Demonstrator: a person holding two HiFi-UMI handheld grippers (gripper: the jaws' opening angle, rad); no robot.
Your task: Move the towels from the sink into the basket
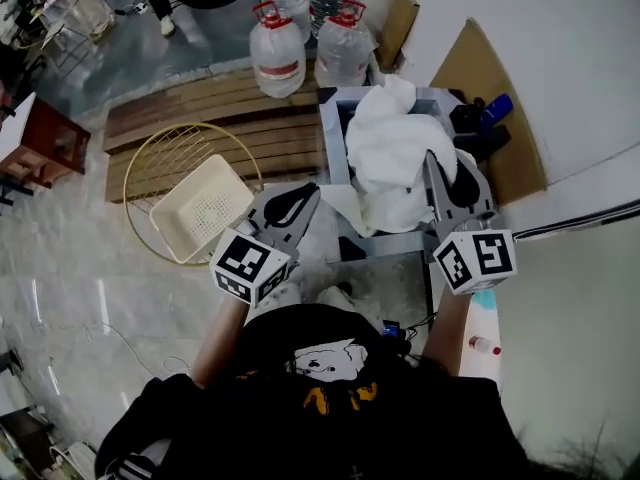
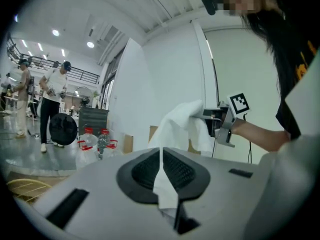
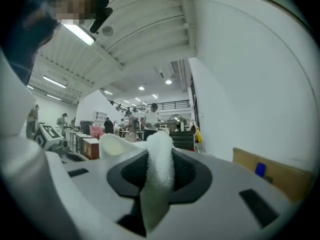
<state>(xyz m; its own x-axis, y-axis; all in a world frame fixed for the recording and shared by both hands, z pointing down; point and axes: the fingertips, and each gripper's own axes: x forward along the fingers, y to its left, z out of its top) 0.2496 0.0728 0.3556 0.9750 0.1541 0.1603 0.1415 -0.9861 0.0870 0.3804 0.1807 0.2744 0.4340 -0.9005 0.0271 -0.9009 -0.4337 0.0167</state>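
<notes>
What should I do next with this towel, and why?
Probably carry it left to the basket: the left gripper and right gripper both pinch the white towel, raised above the sink, and the basket sits on the floor to its left.

Fluffy, rough pile on the white terry-cloth towel (image 1: 388, 143). The cream square basket (image 1: 200, 211) is matt perforated plastic, and the round gold rack (image 1: 150, 158) is thin metal wire. The brown slatted bench (image 1: 220, 108) is matt wood. The pale floor (image 1: 70, 268) is glossy stone, and the clear water jugs (image 1: 277, 56) are shiny plastic.
</notes>
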